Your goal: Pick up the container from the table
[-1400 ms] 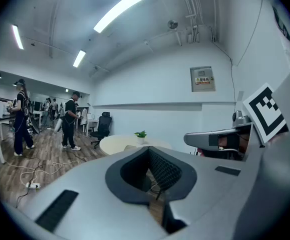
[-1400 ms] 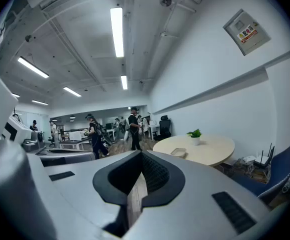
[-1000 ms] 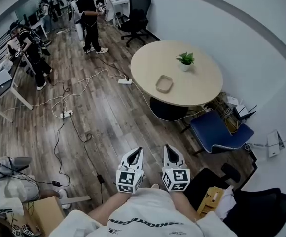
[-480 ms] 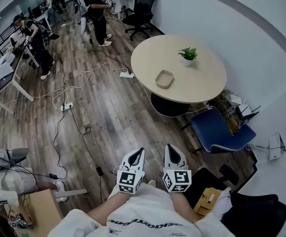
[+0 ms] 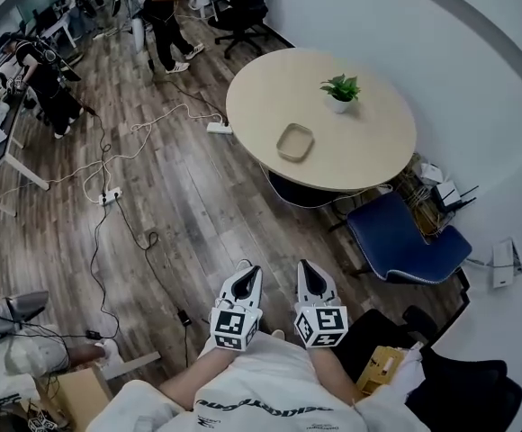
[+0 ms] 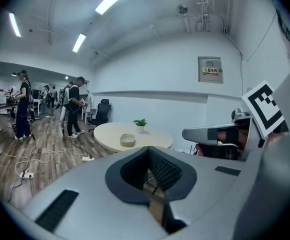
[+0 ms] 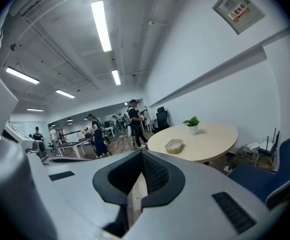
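Note:
The container [image 5: 295,141], a shallow rounded-rectangle tray, lies empty on the round beige table [image 5: 369,151], far ahead of both grippers. It also shows small in the left gripper view as the container [image 6: 127,140] and in the right gripper view as the container [image 7: 174,145]. My left gripper [image 5: 246,275] and right gripper [image 5: 308,272] are held side by side close to my body, over the wooden floor. In both gripper views, the left gripper [image 6: 150,174] and the right gripper [image 7: 140,179] have their jaws closed together with nothing between them.
A potted plant [image 5: 340,90] stands on the table behind the container. A blue chair [image 5: 405,237] sits at the table's near right side. Cables and power strips [image 5: 108,196] trail across the floor. People [image 5: 153,7] stand at desks far back. A black chair [image 5: 463,394] is at my right.
The head view has moved forward: the table and container sit slightly nearer and more to the left in the picture. Both grippers keep their place and stay shut.

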Tool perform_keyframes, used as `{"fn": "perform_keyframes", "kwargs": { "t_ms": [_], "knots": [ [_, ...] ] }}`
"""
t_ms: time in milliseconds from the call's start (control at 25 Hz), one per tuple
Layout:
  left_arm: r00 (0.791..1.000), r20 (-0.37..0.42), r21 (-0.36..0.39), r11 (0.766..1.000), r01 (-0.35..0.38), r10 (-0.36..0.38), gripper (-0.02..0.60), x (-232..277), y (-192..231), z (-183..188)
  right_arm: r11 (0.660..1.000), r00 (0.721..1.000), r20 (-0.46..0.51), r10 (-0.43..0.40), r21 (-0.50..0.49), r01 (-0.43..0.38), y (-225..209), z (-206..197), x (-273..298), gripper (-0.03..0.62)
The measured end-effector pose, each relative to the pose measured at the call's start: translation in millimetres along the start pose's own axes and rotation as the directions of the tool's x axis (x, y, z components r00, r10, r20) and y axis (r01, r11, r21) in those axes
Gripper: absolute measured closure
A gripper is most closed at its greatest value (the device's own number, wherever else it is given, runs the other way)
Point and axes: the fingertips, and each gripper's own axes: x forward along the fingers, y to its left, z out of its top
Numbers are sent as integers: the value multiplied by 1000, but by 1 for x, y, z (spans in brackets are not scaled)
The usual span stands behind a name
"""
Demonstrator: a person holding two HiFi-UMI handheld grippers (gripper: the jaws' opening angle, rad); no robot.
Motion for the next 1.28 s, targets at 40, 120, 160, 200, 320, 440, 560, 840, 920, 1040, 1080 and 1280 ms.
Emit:
{"fn": "perform_keyframes", "kwargs": {
  "t_ms": [40, 120, 160, 200, 320, 440, 560, 840, 920, 1040, 1080, 1280],
  "knots": [
    [1000, 1, -3, 1000, 6, -6, 566, 14, 11, 5, 1000, 1000, -2, -4, 0, 4, -4, 4, 16, 562],
    [1000, 4, -8, 1000, 21, -21, 566, 44, 34, 18, 1000, 1000, -2, -13, -3, 13, -10, 15, 51, 562],
    [1000, 2, -8, 1000, 30, -30, 566, 59, 47, 26, 1000, 1000, -3, -20, -1, 20, -13, 21, 70, 562],
    [999, -1, -6, 999, 38, -38, 566, 75, 59, 34, 1000, 1000, -3, -29, 4, 29, -16, 28, 88, 562],
    [999, -2, -1, 999, 53, -53, 566, 114, 96, 63, 998, 998, -5, -63, 19, 63, -22, 51, 134, 562],
    [998, -10, -1, 998, 62, -62, 566, 150, 128, 80, 996, 996, -6, -94, 12, 94, -28, 71, 174, 562],
    [996, -37, -1, 997, 83, -83, 566, 183, 153, 86, 991, 991, -25, -131, 14, 131, -38, 77, 209, 562],
    [985, -67, 22, 987, 161, -159, 566, 248, 190, 101, 973, 974, -55, -219, 59, 222, -67, 86, 274, 562],
    [982, -86, 22, 986, 168, -166, 566, 266, 200, 99, 967, 970, -61, -237, 81, 242, -75, 84, 288, 562],
    [979, -111, 12, 984, 175, -173, 566, 291, 207, 94, 961, 964, -82, -252, 98, 259, -87, 78, 304, 562],
    [978, -119, 4, 985, 175, -173, 566, 298, 208, 93, 959, 962, -94, -255, 99, 264, -91, 75, 307, 562],
    [970, -173, -30, 985, 169, -171, 566, 337, 210, 79, 952, 953, -147, -265, 116, 283, -117, 58, 331, 562]
  ]
}}
